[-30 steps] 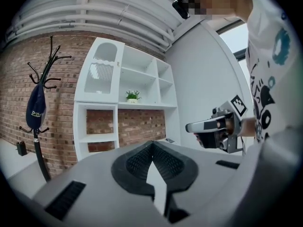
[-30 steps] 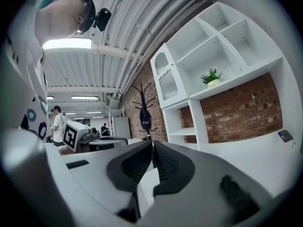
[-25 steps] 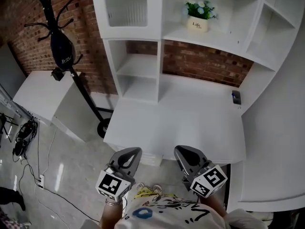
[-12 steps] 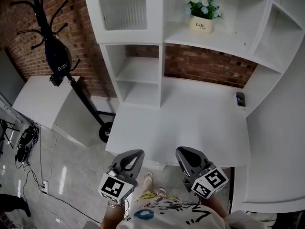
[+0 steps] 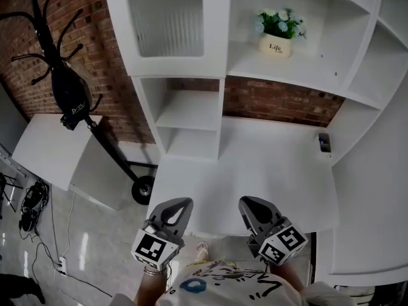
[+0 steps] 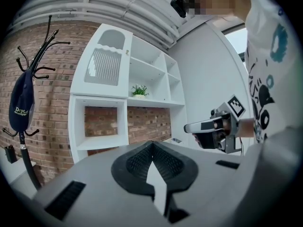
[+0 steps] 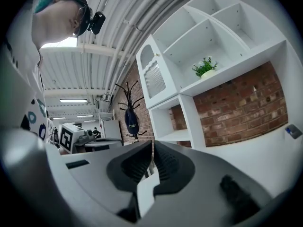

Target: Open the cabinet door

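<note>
Cabinet door (image 5: 167, 24): one, white frame with a ribbed pane, upper left of the shelving unit (image 5: 220, 116), shut. It stands above the open cubbies and well apart from both grippers. The handle is too small to make out.

Change noted: against the head view of a second ago, the shelving unit fills more of the frame, and the door now shows nearly whole. The front edge of the surface (image 5: 255, 171) lies just ahead of the grippers. Judged an approach in progress, with the person closing on the unit and no contact with the door so far. The opening itself is not yet begun.

Left gripper (image 5: 180, 204): one, fingers closed together, nothing between them, pointing towards the unit over the front edge of the surface.

Right gripper (image 5: 250, 204): one, fingers likewise pressed together and empty, alongside the left and apart from it.

Marker cubes: two, one on each gripper.

Other items, counted:
- Potted plant (image 5: 278, 32): one, on the shelf to the right of the door.
- Small dark device (image 5: 324, 143): one, at the far right of the surface.
- Coat stand (image 5: 48, 37): one, black, against the brick wall (image 5: 105, 56) on the left.
- Dark bag (image 5: 69, 93): one, hung on the coat stand.
</note>
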Demonstrator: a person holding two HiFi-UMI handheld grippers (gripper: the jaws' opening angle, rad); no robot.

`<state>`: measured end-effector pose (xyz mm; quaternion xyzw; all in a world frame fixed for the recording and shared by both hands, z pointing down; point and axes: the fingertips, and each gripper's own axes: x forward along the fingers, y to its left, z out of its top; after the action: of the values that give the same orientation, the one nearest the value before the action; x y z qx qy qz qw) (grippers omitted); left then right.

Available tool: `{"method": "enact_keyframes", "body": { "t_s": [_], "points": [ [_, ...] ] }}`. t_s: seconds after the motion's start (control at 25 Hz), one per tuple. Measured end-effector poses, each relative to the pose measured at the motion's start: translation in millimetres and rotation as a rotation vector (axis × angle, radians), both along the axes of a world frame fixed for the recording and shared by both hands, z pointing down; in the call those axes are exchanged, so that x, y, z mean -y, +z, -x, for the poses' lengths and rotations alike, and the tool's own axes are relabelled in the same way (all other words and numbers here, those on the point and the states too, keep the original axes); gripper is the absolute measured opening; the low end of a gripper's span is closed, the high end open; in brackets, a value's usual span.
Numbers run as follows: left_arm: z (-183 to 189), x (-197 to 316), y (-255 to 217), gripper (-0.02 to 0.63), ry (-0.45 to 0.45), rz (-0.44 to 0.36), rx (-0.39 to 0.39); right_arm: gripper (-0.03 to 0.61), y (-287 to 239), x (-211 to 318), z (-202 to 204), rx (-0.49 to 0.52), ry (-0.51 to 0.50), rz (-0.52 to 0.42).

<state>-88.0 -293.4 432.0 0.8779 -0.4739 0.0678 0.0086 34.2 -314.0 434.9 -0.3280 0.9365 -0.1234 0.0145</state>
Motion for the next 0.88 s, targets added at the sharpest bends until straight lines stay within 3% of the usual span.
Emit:
{"method": "enact_keyframes", "body": {
  "t_s": [0.44, 0.88],
  "points": [
    [40, 52, -8, 0.014, 0.023, -0.044, 0.007, 0.029, -10, 44, 36, -0.017, 0.039, -0.051],
    [23, 82, -27, 0.014, 0.032, -0.091, 0.012, 0.029, -38, 76, 26, -0.028, 0.019, -0.132]
  ]
}}
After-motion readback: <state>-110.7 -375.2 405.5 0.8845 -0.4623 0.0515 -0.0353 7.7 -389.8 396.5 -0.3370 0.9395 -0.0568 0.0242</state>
